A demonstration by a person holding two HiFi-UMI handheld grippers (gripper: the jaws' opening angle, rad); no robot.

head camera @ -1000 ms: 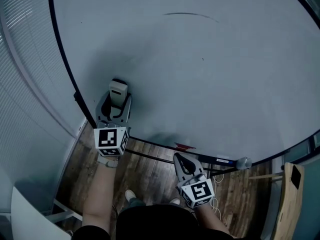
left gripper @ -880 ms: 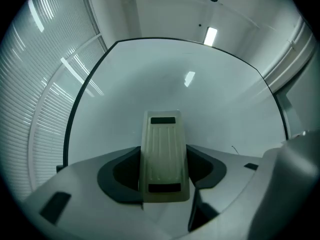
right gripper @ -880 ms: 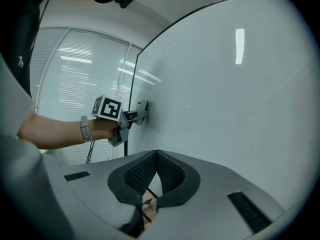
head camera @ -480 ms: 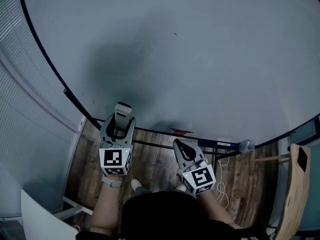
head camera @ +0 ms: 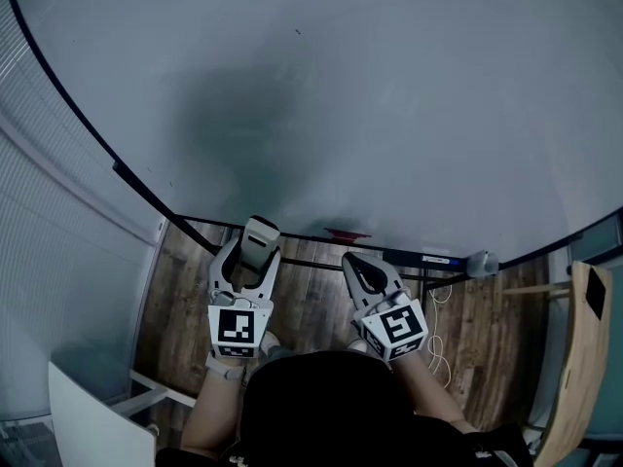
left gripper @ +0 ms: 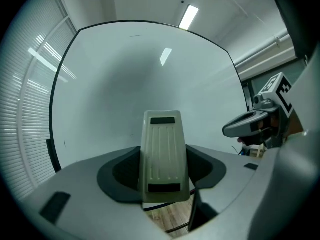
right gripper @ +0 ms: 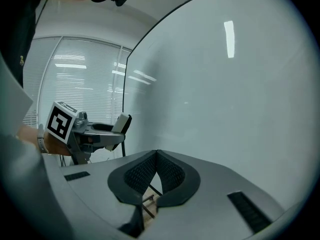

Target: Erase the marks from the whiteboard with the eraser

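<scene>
The whiteboard (head camera: 389,105) fills most of the head view; only a tiny dark speck (head camera: 298,31) shows on it. My left gripper (head camera: 257,249) is shut on a beige eraser (left gripper: 162,156), held just below the board's lower edge and away from its surface. In the left gripper view the eraser stands upright between the jaws, and a faint short mark (left gripper: 134,35) sits near the board's top. The right gripper (head camera: 356,264) hangs beside the left one with its jaws shut and nothing in them (right gripper: 156,159).
Under the board's bottom edge lie a red object (head camera: 346,233), a blue marker (head camera: 424,258) and a grey cylinder (head camera: 479,263). Window blinds (head camera: 58,261) run along the left. A white chair (head camera: 92,421) stands at lower left, a wooden panel (head camera: 584,358) at right, on plank flooring.
The left gripper with the eraser has come down off the board face to below its lower edge. The long curved line has left the head view. The right gripper has hardly moved.
</scene>
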